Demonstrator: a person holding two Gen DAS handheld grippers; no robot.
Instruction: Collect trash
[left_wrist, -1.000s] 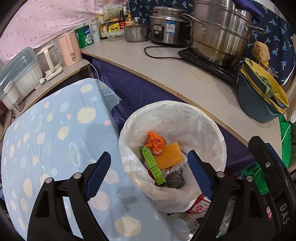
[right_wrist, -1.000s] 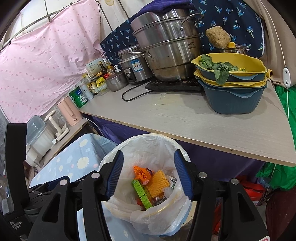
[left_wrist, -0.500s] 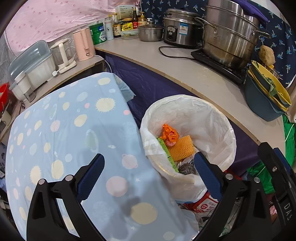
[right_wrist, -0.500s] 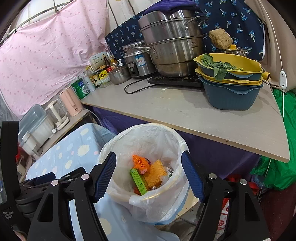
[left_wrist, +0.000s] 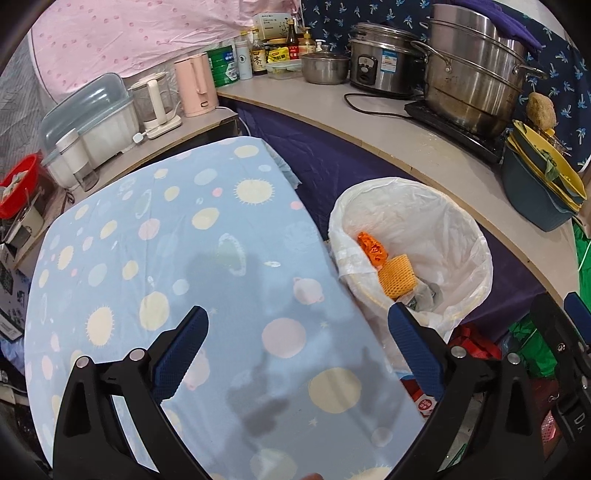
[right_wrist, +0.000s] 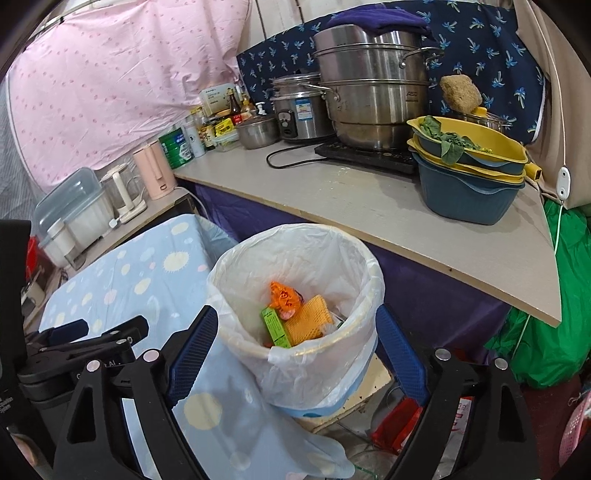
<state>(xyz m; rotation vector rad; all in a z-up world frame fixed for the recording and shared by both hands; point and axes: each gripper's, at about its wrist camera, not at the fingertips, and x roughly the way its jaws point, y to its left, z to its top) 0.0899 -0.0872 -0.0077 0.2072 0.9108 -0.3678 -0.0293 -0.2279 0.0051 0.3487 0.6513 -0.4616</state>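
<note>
1. Beside the blue worktop with the sun-and-planet print cloth (left_wrist: 229, 236), the white-lined round plastic bin (right_wrist: 295, 254) stands on the floor, touching the cloth's hanging edge.
2. The collected trash lies inside the bin: an orange crumpled wrapper (right_wrist: 282, 295), a yellow foam mesh sleeve (right_wrist: 308, 321) and a green flat carton (right_wrist: 275, 326).
3. The left tool (left_wrist: 295, 354) hangs over the worktop, jaws spread wide, nothing between them. Their last widening came a moment ago; now they are steady.
4. The right tool (right_wrist: 295, 354) hovers above the bin's near rim. Its jaws have just been opening and stand released; the bin shows between them, but the pads press on nothing.
5. Risk: the thin liner (right_wrist: 306, 369) droops loosely over the near rim. A low pass of the right tool could snag it and tip the bin.
6. Risk: the cloth overhangs beside the bin. Catching it could drag it across the opening.
7. No loose trash is visible on the worktop, so the next target cannot be told from here.
8. Surroundings: behind the bin, a grey counter (right_wrist: 369, 206) carries stacked steel steamer pots (right_wrist: 373, 99), a rice cooker (right_wrist: 299, 110) and nested blue and yellow basins (right_wrist: 469, 173). Its edge overhangs the bin's far side, limiting approach from there.
</note>
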